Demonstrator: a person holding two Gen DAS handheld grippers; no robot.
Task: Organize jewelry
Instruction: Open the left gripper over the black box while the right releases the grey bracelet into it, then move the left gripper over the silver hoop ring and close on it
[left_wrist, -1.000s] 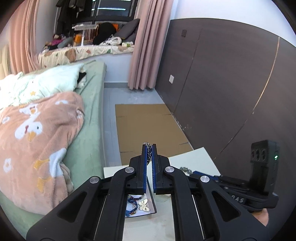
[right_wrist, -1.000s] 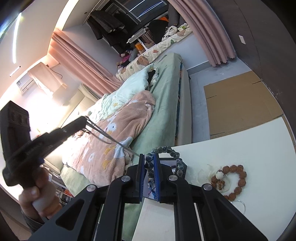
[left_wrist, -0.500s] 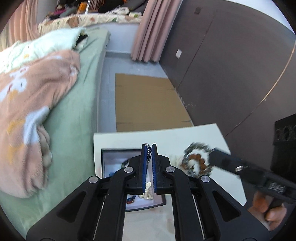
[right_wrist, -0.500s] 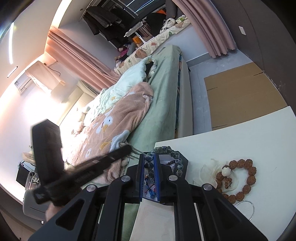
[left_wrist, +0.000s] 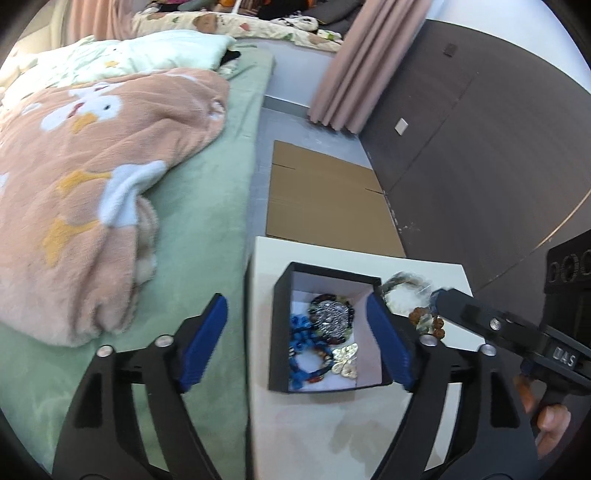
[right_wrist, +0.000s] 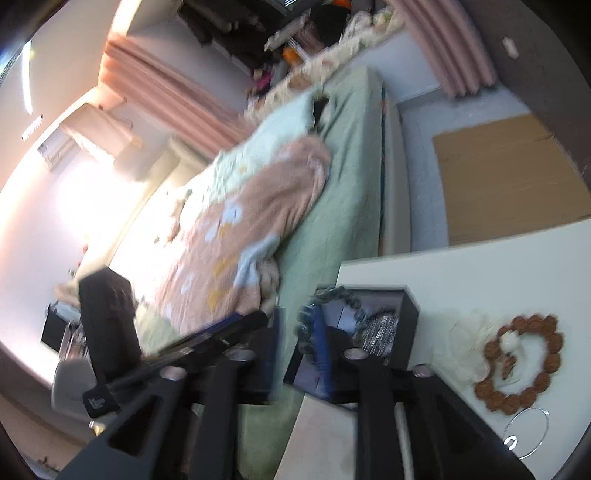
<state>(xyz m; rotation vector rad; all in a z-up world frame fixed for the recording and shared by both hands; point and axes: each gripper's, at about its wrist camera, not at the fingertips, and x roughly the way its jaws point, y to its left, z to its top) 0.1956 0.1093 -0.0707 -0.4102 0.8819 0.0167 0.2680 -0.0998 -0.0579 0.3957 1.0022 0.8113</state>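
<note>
The left gripper (left_wrist: 295, 339) hangs over the black box (left_wrist: 280, 328), jaws opening wide with nothing pressed between them; beads, a silver piece (left_wrist: 330, 316) and a gold butterfly (left_wrist: 345, 360) lie in the box below. The right gripper (right_wrist: 295, 347) is opening too, a dark bead bracelet (right_wrist: 332, 295) blurred at its tips over the box; whether its pads touch it I cannot tell. To its right on the table (right_wrist: 480, 266) lie a brown bead bracelet (right_wrist: 524, 362) and a thin ring (right_wrist: 528, 428). A bed (left_wrist: 207, 229) lies left.
</note>
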